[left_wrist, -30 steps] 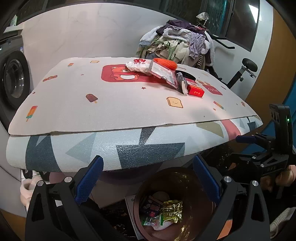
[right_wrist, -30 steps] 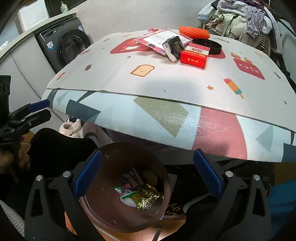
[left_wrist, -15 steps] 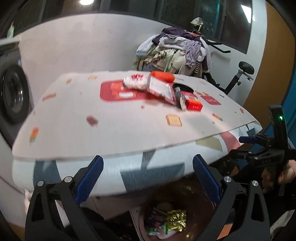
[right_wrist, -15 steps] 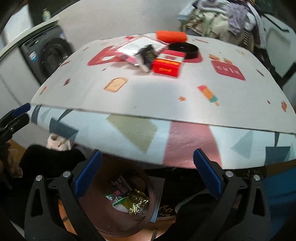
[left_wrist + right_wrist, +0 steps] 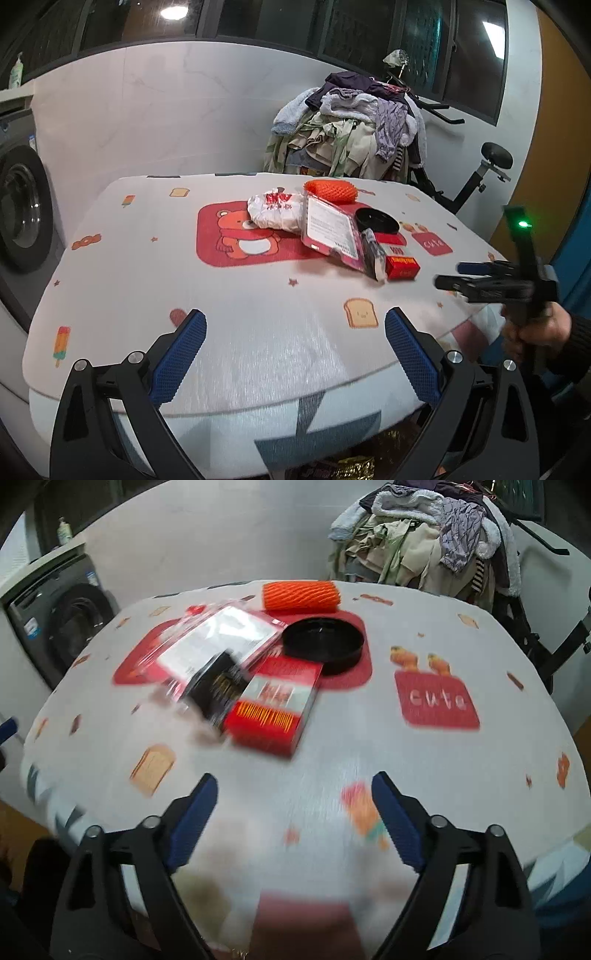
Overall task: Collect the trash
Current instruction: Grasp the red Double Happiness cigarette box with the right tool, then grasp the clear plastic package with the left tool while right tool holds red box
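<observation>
A round table [image 5: 110, 280] is covered by a pale printed mat [image 5: 369, 738] bearing toast, ice-lolly and star motifs, a red bear panel [image 5: 236, 240] and a red patch reading "cute" [image 5: 437, 701]; a second mat with grey geometric shapes [image 5: 317, 428] is seen hanging below its near edge. The trash is gathered in a cluster near the table's middle: a crumpled white bag with red print [image 5: 275, 213], an orange foam net [image 5: 301, 596] behind it, a clear plastic blister pack [image 5: 218, 637], a dark wrapper [image 5: 218, 686] leaning against a red box [image 5: 275, 707], and a shallow black lid [image 5: 325, 642] touching the box's far end. A washing machine [image 5: 62, 624] stands against the wall on the left, with a bottle [image 5: 63, 530] on the counter above; a heap of clothes [image 5: 354, 133] is piled behind the table over an exercise bike [image 5: 480, 173]; dark windows run above the white wall. The left gripper [image 5: 295, 354] is held spread and empty over the near edge; the right gripper [image 5: 293, 819] is likewise spread wide and empty, short of the red box; much of the right wrist view is blurred.
</observation>
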Motion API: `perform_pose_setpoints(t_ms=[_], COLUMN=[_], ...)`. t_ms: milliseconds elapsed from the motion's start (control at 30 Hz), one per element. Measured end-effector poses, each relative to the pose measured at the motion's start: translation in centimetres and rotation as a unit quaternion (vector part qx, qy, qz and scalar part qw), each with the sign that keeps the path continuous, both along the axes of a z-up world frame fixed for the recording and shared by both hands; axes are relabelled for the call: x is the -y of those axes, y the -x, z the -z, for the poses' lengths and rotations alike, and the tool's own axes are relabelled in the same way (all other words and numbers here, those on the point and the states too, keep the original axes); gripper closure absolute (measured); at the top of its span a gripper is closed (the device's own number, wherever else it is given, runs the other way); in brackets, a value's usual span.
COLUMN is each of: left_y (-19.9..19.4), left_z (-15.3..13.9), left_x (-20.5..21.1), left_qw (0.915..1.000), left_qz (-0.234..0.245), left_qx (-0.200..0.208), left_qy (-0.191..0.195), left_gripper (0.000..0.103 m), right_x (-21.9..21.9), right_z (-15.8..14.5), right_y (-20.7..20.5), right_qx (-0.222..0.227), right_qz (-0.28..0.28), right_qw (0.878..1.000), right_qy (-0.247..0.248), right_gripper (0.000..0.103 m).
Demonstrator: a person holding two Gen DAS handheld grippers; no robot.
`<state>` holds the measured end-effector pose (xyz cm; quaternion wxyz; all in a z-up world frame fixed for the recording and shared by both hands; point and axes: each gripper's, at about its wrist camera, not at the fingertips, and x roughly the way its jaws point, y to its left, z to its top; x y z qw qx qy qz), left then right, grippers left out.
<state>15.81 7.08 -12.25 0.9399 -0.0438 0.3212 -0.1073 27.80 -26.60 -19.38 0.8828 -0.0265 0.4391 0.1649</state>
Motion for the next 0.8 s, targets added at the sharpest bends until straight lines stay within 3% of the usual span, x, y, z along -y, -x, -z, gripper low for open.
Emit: perform_pose_setpoints(t_ms=[200, 400, 800], left_y=[-1.6, -2.9, -5.1], left_z=[0.1, 0.6, 0.7], left_x=[-0.2, -0.2, 0.9], left_qw=[1.0, 0.9999, 0.9992], left_qz=[-0.003, -0.002, 0.011], left_qx=[-0.002, -0.01, -0.021], left_qy=[0.009, 0.009, 0.033], left_gripper=[0.008, 0.008, 0.011], right_x=[-1.7, -3.4, -4.4], right_z=[0.8, 1.7, 3.3], right_y=[-5.0, -7.6, -9.0], right_qx=[-0.009, -0.025, -0.033], right_qz=[0.029, 0.04, 0.049], right_qw=[0.999, 0.998, 0.998], right_qy=[-0.021, -0.043, -0.024], right_gripper=[0.042, 0.042, 0.043])
